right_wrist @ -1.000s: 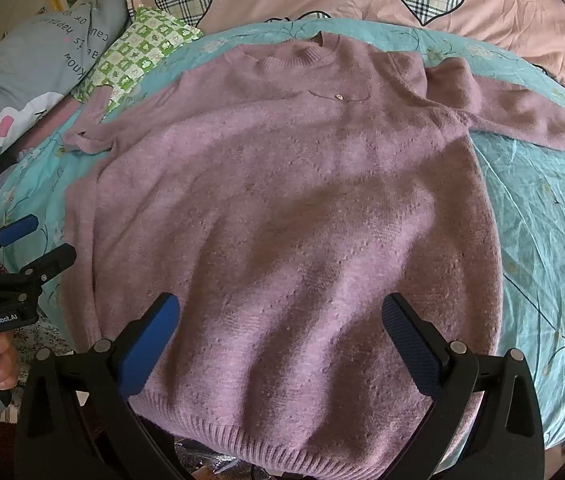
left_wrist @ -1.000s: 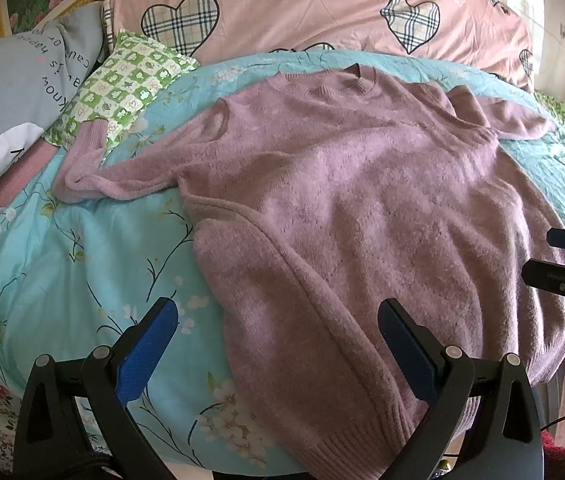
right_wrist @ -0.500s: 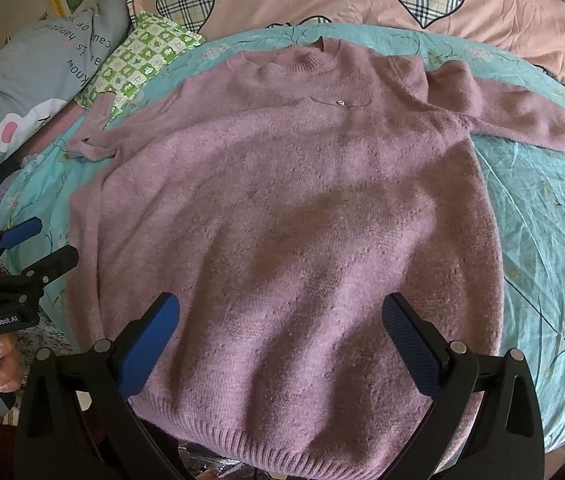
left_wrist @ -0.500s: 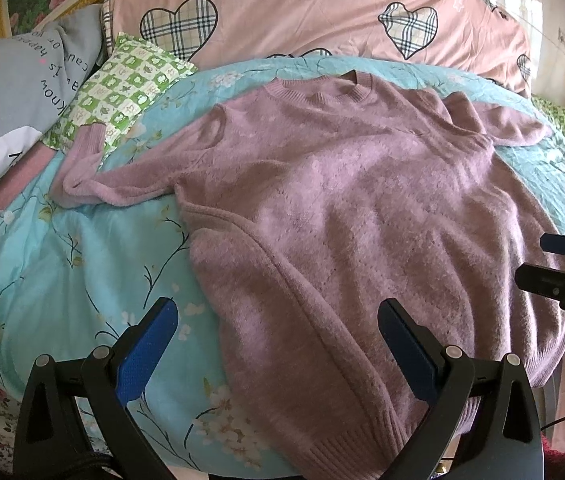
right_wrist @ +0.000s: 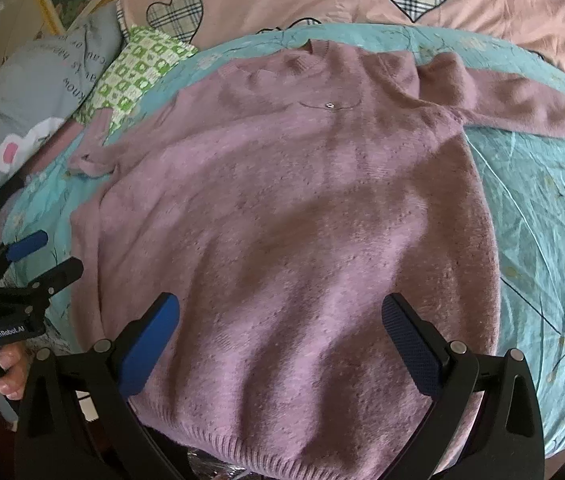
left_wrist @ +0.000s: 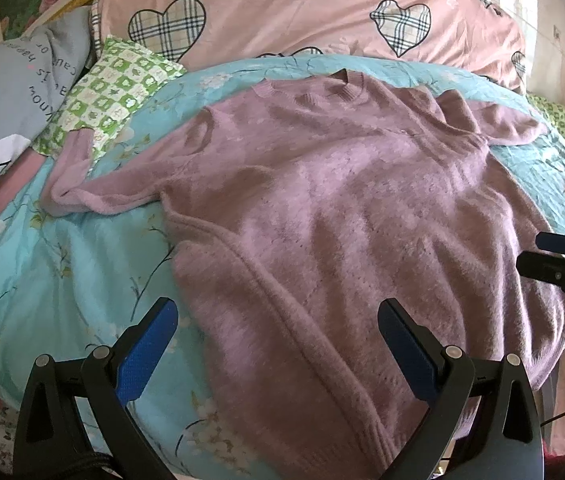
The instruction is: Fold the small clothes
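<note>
Both grippers spread, holding nothing.
Left gripper (left_wrist: 274,344) and right gripper (right_wrist: 280,340) hover over sweater (right_wrist: 290,216) lying flat, centre frame, on bedspread (left_wrist: 62,272).

My right gripper (right_wrist: 280,344) gapes above a mauve sweater (right_wrist: 282,208) | spread flat on turquoise bedding (right_wrist: 542,208) | left gripper (right_wrist: 38,256) apparently parted too

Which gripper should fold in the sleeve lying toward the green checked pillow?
Left. The left gripper hangs open over the sweater's side seam nearest that sleeve. The right gripper hangs open over the hem's middle, nearer the opposite sleeve; it would have to cross the body.
</note>
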